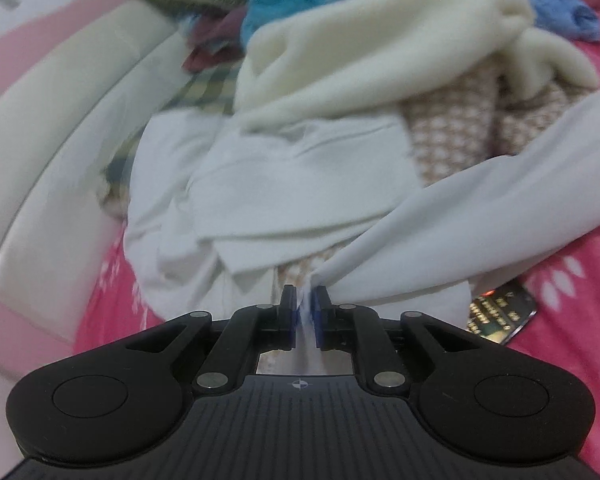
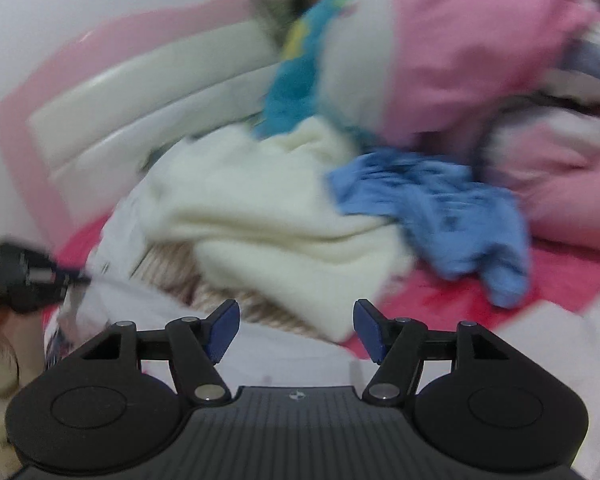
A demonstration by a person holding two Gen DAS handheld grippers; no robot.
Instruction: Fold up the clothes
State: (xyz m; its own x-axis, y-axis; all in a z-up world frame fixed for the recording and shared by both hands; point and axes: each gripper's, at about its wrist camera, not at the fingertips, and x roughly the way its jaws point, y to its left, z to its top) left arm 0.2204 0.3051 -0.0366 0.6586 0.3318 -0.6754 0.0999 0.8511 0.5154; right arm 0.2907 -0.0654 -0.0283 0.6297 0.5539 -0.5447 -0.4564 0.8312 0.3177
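Observation:
A white garment [image 1: 300, 184] lies rumpled across the pink bedsheet. My left gripper [image 1: 303, 294] is shut on a thin fold of it, and a sleeve-like strip runs taut from the pads up to the right. In the right wrist view the left gripper [image 2: 32, 280] shows at the left edge, gripping the white garment [image 2: 284, 356]. My right gripper [image 2: 296, 330] stands open just above that cloth, with nothing between its blue pads [image 2: 224, 332].
A cream fleece [image 2: 260, 220] and a beige checked cloth [image 1: 452, 136] lie over the white garment. A blue cloth [image 2: 440, 216], a teal one [image 1: 284, 4] and pink bedding [image 2: 460, 48] are heaped behind. A remote control [image 1: 500, 316] lies on the sheet. A white padded headboard [image 1: 60, 120] runs along the left.

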